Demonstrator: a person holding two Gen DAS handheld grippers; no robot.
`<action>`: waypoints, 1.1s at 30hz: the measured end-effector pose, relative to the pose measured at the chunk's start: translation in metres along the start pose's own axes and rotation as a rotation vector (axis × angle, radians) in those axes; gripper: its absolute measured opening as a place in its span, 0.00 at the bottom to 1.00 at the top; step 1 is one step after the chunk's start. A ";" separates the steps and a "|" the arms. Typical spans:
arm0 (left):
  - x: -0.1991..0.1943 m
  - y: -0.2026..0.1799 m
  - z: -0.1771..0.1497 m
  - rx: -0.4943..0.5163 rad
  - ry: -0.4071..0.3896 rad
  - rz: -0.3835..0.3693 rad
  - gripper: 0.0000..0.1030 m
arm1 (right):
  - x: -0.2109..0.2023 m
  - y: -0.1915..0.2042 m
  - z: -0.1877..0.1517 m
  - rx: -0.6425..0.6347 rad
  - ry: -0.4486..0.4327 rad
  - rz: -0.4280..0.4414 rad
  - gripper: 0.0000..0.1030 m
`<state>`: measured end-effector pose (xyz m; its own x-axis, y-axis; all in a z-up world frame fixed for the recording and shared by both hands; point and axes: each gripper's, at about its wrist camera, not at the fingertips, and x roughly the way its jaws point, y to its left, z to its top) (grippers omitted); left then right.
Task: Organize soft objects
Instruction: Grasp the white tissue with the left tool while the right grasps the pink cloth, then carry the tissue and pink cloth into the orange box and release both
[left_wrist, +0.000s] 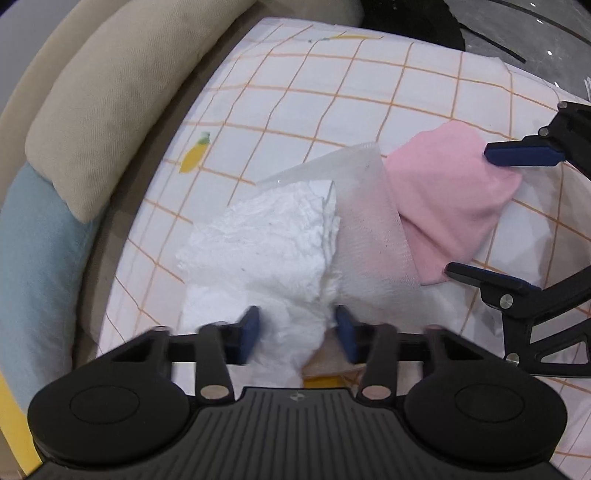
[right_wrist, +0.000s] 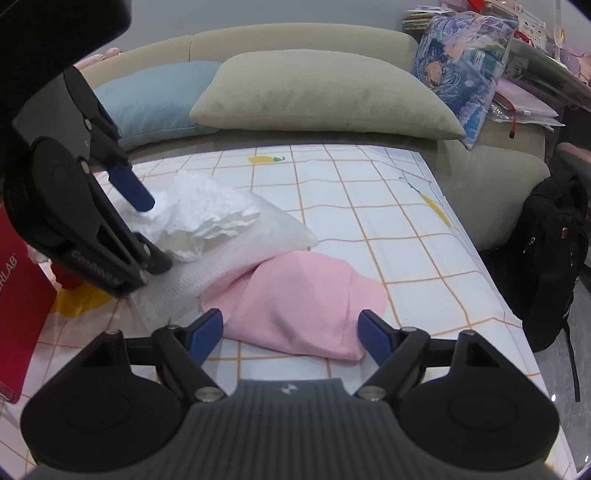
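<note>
A crumpled white cloth lies on the orange-grid sheet, partly over a sheer white mesh cloth. My left gripper points down at the near end of the white cloth, and its blue pads squeeze a bunched fold. A folded pink cloth lies to the right, its edge under the mesh. My right gripper stands open with one pad on each side of the pink cloth's near edge, not pressing. From the left wrist view the right gripper comes in from the right.
A beige pillow, a light blue pillow and a patterned cushion line the sofa behind the sheet. A black backpack stands on the floor at right. A red box sits at the left edge.
</note>
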<state>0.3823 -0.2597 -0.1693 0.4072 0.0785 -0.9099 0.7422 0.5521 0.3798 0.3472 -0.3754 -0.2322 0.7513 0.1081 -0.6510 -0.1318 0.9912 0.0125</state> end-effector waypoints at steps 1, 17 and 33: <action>0.001 0.000 0.000 -0.007 0.003 -0.001 0.32 | 0.000 0.001 0.000 -0.009 -0.001 -0.004 0.76; -0.073 0.013 -0.014 -0.135 -0.187 -0.006 0.05 | -0.016 0.005 -0.001 -0.027 -0.035 -0.037 0.00; -0.184 0.016 -0.081 -0.394 -0.452 -0.148 0.05 | -0.117 0.013 0.005 0.168 -0.072 -0.035 0.00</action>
<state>0.2764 -0.1982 -0.0090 0.5640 -0.3346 -0.7550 0.5913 0.8019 0.0863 0.2607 -0.3748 -0.1516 0.7985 0.0725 -0.5976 0.0007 0.9926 0.1212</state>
